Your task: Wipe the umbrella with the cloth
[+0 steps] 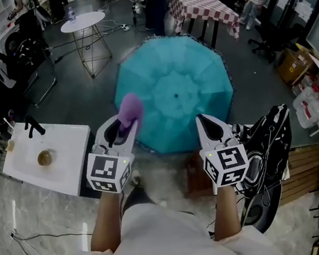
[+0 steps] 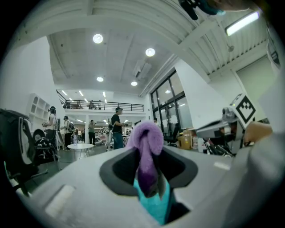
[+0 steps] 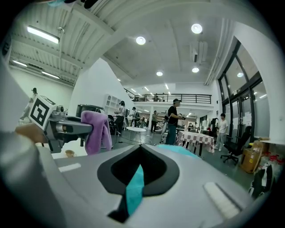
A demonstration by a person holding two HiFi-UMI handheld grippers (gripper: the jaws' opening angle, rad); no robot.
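Open teal umbrella [image 1: 174, 93] resting canopy-up on the floor [image 1: 86, 95], beside a white tabletop [image 1: 65, 158] on its left. Left tongs [image 1: 125, 122] clenched on a purple cloth [image 1: 129, 109], which bulges past the tips over the canopy's near-left edge. Right tongs [image 1: 200, 119] closed with nothing between them, over the near-right edge, apart from the left tongs.

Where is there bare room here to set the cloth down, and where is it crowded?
The white table is mostly bare right of the small brown object. Grey floor lies open between the umbrella and the round table. Right of the umbrella it is crowded: black gear and boxes.
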